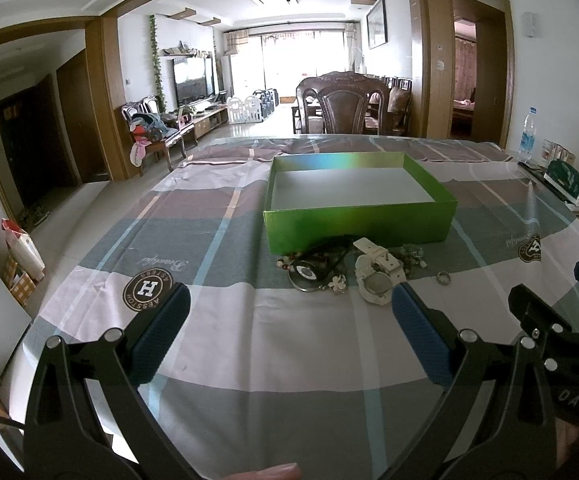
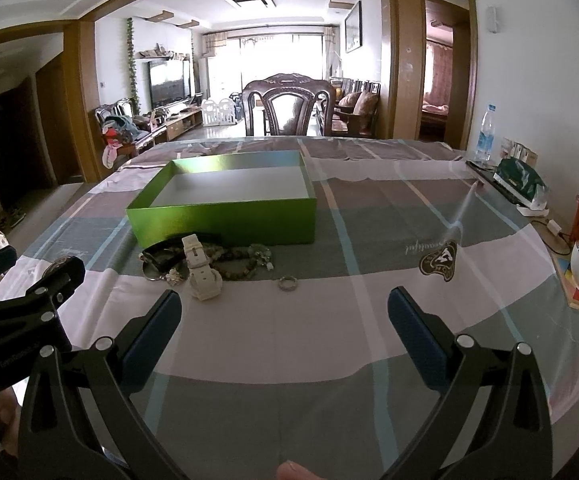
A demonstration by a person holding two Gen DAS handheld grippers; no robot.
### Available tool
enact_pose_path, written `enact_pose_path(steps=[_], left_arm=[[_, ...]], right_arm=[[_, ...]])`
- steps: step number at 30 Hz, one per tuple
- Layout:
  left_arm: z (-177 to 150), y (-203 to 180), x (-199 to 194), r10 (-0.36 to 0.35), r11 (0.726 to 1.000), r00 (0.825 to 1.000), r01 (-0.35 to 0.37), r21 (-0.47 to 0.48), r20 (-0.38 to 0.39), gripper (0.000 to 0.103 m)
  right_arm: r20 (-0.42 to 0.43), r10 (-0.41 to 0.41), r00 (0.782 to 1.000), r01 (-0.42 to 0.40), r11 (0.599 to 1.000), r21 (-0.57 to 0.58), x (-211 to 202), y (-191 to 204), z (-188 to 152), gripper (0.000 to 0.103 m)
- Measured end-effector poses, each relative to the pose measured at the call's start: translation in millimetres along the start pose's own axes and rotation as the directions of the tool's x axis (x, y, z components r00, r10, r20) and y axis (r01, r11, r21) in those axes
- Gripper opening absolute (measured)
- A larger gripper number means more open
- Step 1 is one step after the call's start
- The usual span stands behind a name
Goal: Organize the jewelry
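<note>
Both wrist views low over the table (image 1: 273, 360), facing forward past spread fingers toward the box (image 1: 359, 222) and the living room beyond; left view nearer the jewelry (image 1: 345, 266), right view set further right, box (image 2: 225, 216) off to its left; shared: box, jewelry (image 2: 209, 264), chair, bottle

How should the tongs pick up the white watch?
Grip the white watch across its chunky round case, the end nearest the tongs, coming down from above. The case stands proud of the cloth, while its strap runs back toward the green box and lies among the beads. The right tongs are open and look nearest.
</note>
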State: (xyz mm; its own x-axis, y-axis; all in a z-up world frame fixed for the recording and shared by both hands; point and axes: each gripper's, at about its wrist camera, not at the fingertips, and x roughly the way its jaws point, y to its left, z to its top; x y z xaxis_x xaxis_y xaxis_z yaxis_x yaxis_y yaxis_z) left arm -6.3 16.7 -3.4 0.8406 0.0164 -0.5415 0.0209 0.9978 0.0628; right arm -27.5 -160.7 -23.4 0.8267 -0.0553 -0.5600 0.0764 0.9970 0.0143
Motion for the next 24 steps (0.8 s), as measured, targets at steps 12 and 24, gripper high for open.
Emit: enact_pose_path(steps=[12,24], left_arm=[[-0.8,1.2,-0.2,0.000,1.000,1.000,0.000,0.002,-0.001,0.100],[-0.1,-0.2,0.3,0.001,1.000,1.000,-0.001,0.002,-0.002,0.100]], right_arm=[[0.001,0.000,1.000,0.000,1.000,0.000,-0.4,1.1,0.2,0.101],[0.002,0.000,1.000,0.000,1.000,-0.001,-0.3,1.3,0.0,0.101]])
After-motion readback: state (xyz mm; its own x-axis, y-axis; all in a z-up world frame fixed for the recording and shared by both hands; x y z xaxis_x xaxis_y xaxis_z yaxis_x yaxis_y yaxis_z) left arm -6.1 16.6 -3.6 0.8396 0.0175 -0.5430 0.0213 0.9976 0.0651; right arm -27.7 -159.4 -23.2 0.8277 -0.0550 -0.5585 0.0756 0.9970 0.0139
